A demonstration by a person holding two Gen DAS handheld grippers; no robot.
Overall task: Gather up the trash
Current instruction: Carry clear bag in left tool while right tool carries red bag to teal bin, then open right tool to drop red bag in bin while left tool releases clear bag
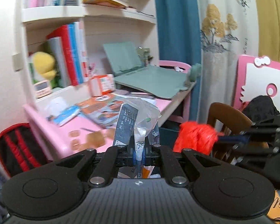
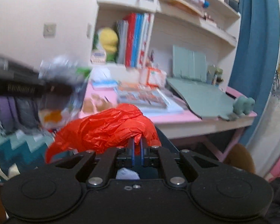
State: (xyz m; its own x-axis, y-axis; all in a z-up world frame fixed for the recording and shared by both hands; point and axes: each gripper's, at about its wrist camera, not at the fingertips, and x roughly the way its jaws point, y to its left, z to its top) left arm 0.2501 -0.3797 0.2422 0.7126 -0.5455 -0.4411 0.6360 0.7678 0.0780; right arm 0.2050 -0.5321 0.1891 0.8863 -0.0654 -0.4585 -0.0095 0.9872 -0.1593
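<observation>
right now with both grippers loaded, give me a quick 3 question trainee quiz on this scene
1. True or false: the left gripper holds a crumpled plastic wrapper.
2. What does the right gripper hold? A) yellow plush B) red plastic bag C) green book stand
3. What colour is the desk behind the grippers?

Key:
1. True; its fingers are shut on the wrapper.
2. B, the red plastic bag.
3. Pink.

The left gripper [image 1: 139,150] pinches a clear printed wrapper [image 1: 135,119] above the pink desk [image 1: 52,130].
</observation>
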